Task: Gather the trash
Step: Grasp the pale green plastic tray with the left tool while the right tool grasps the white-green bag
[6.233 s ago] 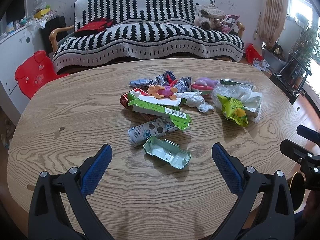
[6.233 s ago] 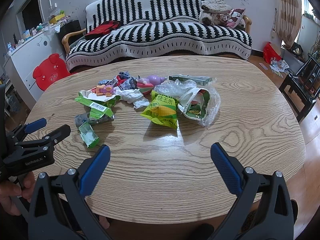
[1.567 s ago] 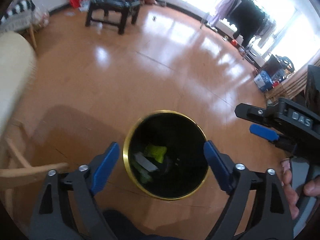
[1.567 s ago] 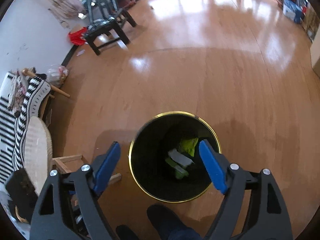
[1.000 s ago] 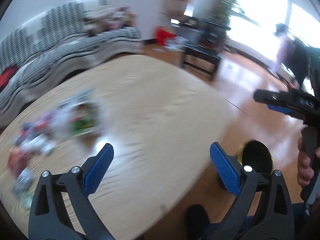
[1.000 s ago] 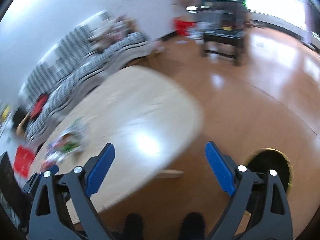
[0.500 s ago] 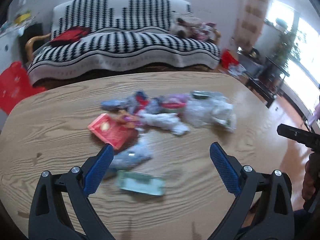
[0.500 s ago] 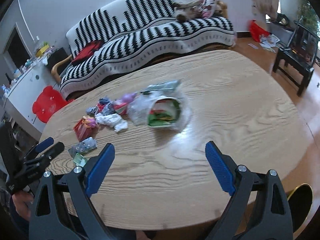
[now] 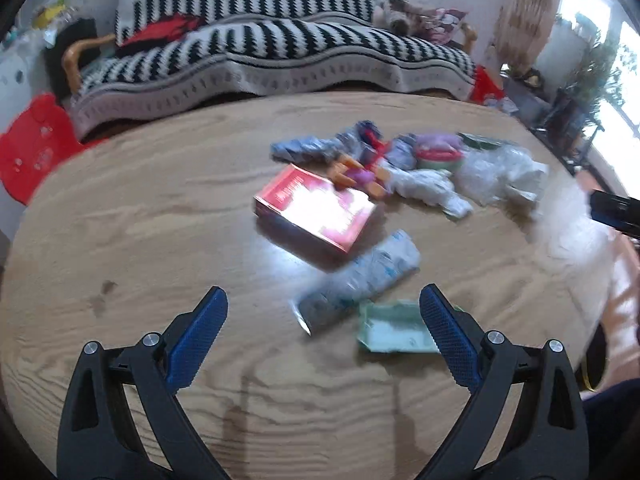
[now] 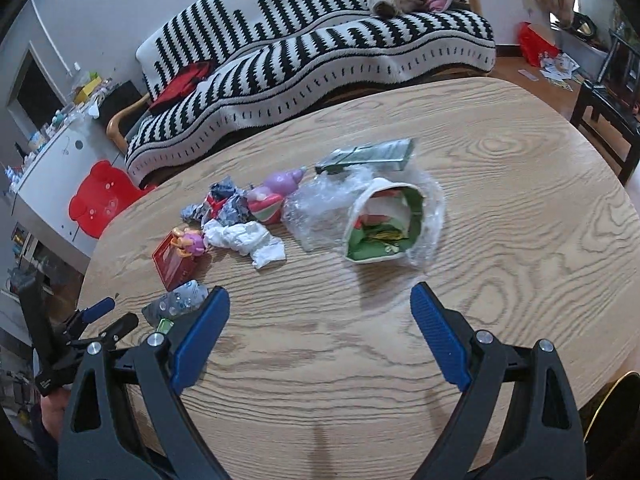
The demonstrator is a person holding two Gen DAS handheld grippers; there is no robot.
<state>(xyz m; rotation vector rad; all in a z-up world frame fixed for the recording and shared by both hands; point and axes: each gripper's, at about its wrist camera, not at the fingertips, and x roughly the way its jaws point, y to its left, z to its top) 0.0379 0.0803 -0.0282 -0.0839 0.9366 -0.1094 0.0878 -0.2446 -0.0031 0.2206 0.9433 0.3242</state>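
Trash lies heaped on the wooden table [image 9: 120, 216]. In the left wrist view my left gripper [image 9: 323, 332] hangs open over the near table, just short of a crumpled silver wrapper [image 9: 360, 280] and a pale green plastic tray [image 9: 394, 328]. Beyond them lie a red box [image 9: 316, 208], white crumpled paper [image 9: 432, 188] and a clear plastic bag [image 9: 500, 176]. In the right wrist view my right gripper [image 10: 319, 330] is open and empty, below a clear bag holding a green and white wrapper [image 10: 384, 228]. White paper [image 10: 244, 240], the red box [image 10: 172, 264] and a green carton [image 10: 372, 156] lie around it.
A black-and-white striped sofa [image 9: 264, 48] stands behind the table, a red plastic chair [image 10: 100, 200] to its left. The gold-rimmed bin [image 10: 612, 404] shows at the lower right past the table edge. A dark chair [image 10: 612, 108] stands on the floor at right.
Both grippers swung from over the bin back to the table. Since half a second ago both have moved closer to the trash pile, still open and empty.
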